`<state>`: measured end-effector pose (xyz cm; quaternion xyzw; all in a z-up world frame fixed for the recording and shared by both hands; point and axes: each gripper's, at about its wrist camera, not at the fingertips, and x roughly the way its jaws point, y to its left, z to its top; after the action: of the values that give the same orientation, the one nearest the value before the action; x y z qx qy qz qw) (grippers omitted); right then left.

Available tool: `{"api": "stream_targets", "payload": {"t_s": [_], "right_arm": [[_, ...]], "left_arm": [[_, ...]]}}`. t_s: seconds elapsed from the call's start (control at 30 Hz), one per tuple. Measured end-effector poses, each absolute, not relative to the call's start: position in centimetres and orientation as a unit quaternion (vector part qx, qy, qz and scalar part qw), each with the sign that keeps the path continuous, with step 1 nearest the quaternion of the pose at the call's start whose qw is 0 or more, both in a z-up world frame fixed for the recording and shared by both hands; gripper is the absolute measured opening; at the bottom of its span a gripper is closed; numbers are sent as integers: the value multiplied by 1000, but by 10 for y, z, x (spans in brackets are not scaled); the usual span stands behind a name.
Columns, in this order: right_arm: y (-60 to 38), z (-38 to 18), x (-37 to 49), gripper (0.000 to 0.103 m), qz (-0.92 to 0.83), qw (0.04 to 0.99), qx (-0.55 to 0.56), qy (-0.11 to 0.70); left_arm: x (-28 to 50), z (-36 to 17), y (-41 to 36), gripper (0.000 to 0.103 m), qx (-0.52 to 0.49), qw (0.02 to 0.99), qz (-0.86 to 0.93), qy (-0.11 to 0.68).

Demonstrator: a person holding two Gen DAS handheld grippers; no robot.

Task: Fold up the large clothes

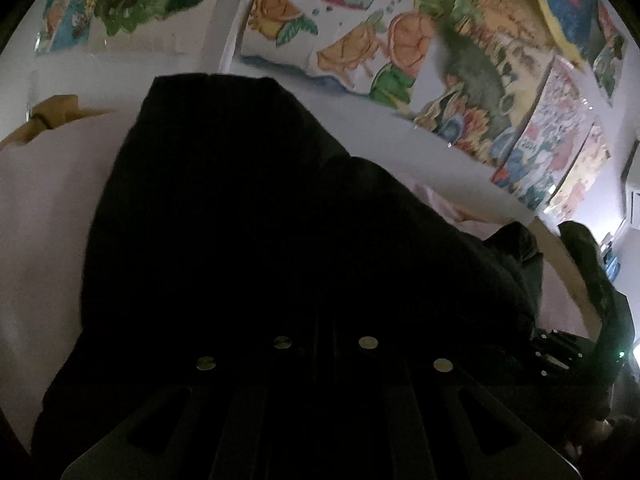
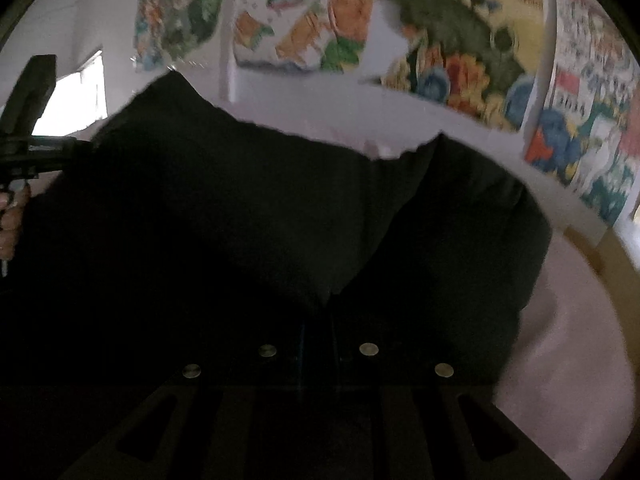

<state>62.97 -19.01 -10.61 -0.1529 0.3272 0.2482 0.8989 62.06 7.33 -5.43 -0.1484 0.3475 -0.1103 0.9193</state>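
Left gripper sits buried in the black garment, fingers close together and clamped on the cloth. Right gripper does the same, pinching a fold of that garment. The dark fabric hangs bunched between them over a pale pink bed sheet, with colourful posters on the wall behind.

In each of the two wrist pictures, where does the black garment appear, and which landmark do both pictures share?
Left wrist view: the black garment fills the centre and the lower left, rising over the fingers.
Right wrist view: the black garment spans the middle from the left edge to the right.
Shared landmark: the orange fruit picture on the wall.
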Motion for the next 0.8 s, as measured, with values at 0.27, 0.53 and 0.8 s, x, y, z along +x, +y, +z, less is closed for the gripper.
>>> {"api": "stream_targets", "payload": {"t_s": [0.27,0.53,0.8], "right_arm": [[-207,-93,619,11,260,907,-109,312],[-240,-42,589,40,280,926,-51,247],[-210,-15,626,40,260,936,2,236]], "left_arm": [[612,-47,84,7,-164,919,-135,332],[561,-20,99,36,-115,945,-113,286],[576,27,59,55,-91,966,-92,226]]}}
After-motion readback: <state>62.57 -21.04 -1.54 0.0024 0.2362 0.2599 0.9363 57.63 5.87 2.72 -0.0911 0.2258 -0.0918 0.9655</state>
